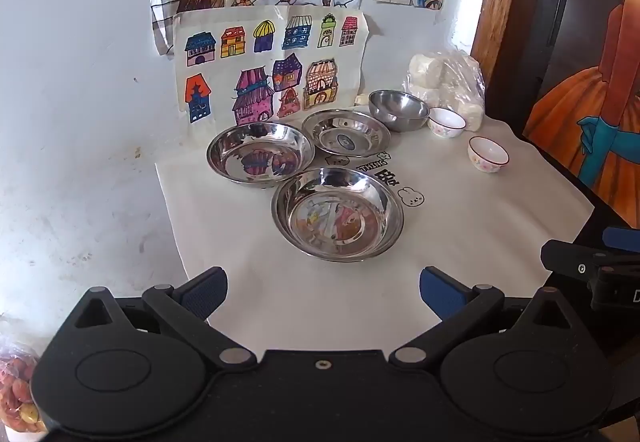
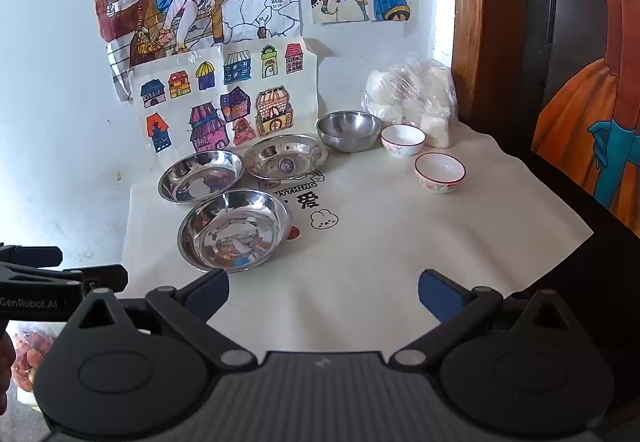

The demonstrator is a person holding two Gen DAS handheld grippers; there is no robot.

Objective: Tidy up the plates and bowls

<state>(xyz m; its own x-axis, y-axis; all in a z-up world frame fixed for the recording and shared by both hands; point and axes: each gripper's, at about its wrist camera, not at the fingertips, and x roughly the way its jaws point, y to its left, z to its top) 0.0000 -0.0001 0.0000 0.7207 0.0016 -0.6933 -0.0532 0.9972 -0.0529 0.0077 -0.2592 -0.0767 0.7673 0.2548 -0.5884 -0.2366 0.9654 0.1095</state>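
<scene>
Three steel plates are sitting on the cream cloth (image 1: pixel 460 242) in the middle of both views: the nearest plate (image 1: pixel 337 213), just above the left gripper's fingers in its own view, a second plate (image 1: pixel 261 153) up and to the left of it, almost touching its rim, and a third plate (image 1: pixel 346 132) to the upper right. A deep steel bowl (image 1: pixel 398 109) is standing right of that third plate, with a small china bowl (image 1: pixel 447 122) just beside it and another china bowl (image 1: pixel 488 153) lower right, apart. A clear bag of white lumps (image 1: pixel 448 85) is lying behind the bowls; its contents are hard to make out. Printed characters on the cloth are being partly hidden by the plates. Children's drawings (image 1: pixel 272 65) are hanging on the wall, cut off at the top. The left gripper (image 1: pixel 323 292) and right gripper (image 2: pixel 323 294) are both hovering over bare cloth with fingers spread wide, gripping nothing. At lower left, a bag of reddish items (image 1: pixel 18 390) is being cropped by the frame edge.
</scene>
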